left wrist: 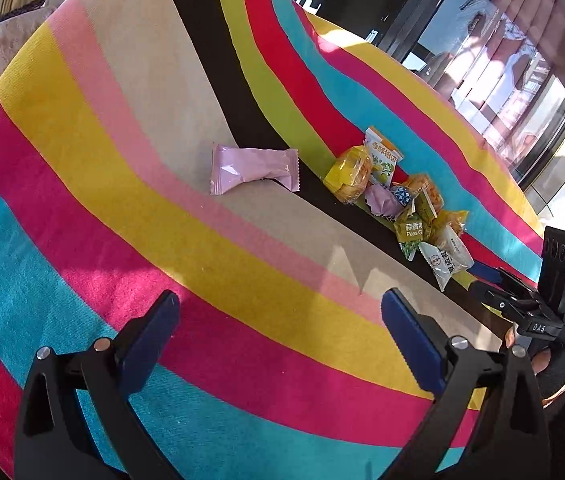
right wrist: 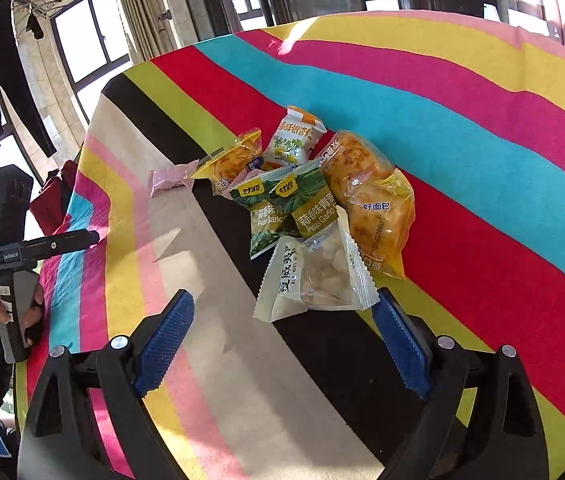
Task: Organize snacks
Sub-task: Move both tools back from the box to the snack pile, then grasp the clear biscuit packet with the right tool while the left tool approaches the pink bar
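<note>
A pile of snack packets (right wrist: 310, 204) lies on the striped tablecloth (right wrist: 482, 128): yellow bread bags (right wrist: 378, 216), two green pea packets (right wrist: 282, 216), a white nut packet (right wrist: 314, 276) nearest me. My right gripper (right wrist: 282, 340) is open and empty just before the white packet. In the left wrist view the pile (left wrist: 402, 200) lies at the right, and a single pink packet (left wrist: 254, 168) lies apart to its left. My left gripper (left wrist: 282, 340) is open and empty, well short of the pink packet. The pink packet also shows in the right wrist view (right wrist: 170, 178).
The right gripper's body (left wrist: 538, 300) shows at the right edge of the left wrist view; the left gripper's body (right wrist: 10, 256) shows at the left of the right wrist view. Windows and glass doors (left wrist: 502, 60) surround the table. The cloth's edge (right wrist: 94, 128) drops off at the far left.
</note>
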Available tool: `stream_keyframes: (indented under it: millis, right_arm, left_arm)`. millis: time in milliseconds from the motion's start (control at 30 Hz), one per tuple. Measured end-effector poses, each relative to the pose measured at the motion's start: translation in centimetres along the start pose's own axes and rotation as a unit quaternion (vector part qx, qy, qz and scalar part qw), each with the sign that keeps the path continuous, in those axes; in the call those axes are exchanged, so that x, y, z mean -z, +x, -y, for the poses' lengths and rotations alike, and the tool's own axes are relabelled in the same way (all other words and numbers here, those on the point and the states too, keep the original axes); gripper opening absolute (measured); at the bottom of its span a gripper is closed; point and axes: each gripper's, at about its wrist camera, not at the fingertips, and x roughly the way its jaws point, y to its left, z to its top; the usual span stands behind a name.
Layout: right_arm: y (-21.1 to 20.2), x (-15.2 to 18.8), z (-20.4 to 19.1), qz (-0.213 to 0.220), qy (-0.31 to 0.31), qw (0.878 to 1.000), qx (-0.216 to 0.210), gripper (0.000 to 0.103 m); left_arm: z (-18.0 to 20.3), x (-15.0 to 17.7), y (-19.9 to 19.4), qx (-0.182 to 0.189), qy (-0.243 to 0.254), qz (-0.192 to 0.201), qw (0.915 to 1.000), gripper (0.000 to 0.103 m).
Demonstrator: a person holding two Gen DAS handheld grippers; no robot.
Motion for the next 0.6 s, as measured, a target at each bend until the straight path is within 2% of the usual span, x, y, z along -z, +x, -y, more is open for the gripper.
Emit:
stream_keyframes:
  millis: [67, 100, 167, 267, 333, 367, 433, 500, 600]
  right_arm:
    - [-1.4, 1.2, -1.8, 0.005, -0.029, 1.0, -0.011, 0.088]
    - [-1.9, 1.5, -2.5, 0.007, -0.04, 0.999, 0.0, 0.088]
    - [-2.0, 1.6, -2.6, 0.0, -0.037, 0.998, 0.053, 0.088]
    - [-0.4, 1.0, -0.8, -0.034, 0.044, 0.992, 0.113, 0.088]
    - [0.6, 1.0, 0.4, -0.057, 0.123, 0.982, 0.134, 0.088]
    - [0.9, 1.1, 0.6, -0.06, 0.166, 0.975, 0.133, 0.088]
    - [1.0, 1.2, 0.4, -0.031, 0.234, 0.964, 0.125, 0.09]
    - [1.8, 0.5, -0.4, -0.016, 0.267, 0.957, 0.108, 0.091]
    - [3.9, -1.8, -2.1, -0.024, 0.261, 0.949, 0.174, 0.091]
  left_arm:
    - [0.0, 0.0, 0.0, 0.0, 0.002, -0.001, 1.0, 0.101]
    - [0.1, 0.0, 0.0, 0.0, 0.003, -0.002, 1.0, 0.101]
    - [0.1, 0.0, 0.0, 0.0, 0.003, -0.001, 1.0, 0.101]
    - [0.0, 0.0, 0.0, -0.001, 0.002, -0.001, 1.0, 0.101]
    - [0.0, 0.0, 0.0, -0.001, 0.002, -0.001, 1.0, 0.101]
    - [0.0, 0.0, 0.0, -0.001, 0.002, -0.001, 1.0, 0.101]
    - [0.0, 0.0, 0.0, -0.001, 0.002, -0.001, 1.0, 0.101]
    - [0.0, 0.0, 0.0, 0.0, 0.003, -0.002, 1.0, 0.101]
    - [0.1, 0.0, 0.0, 0.005, 0.005, -0.002, 1.0, 0.101]
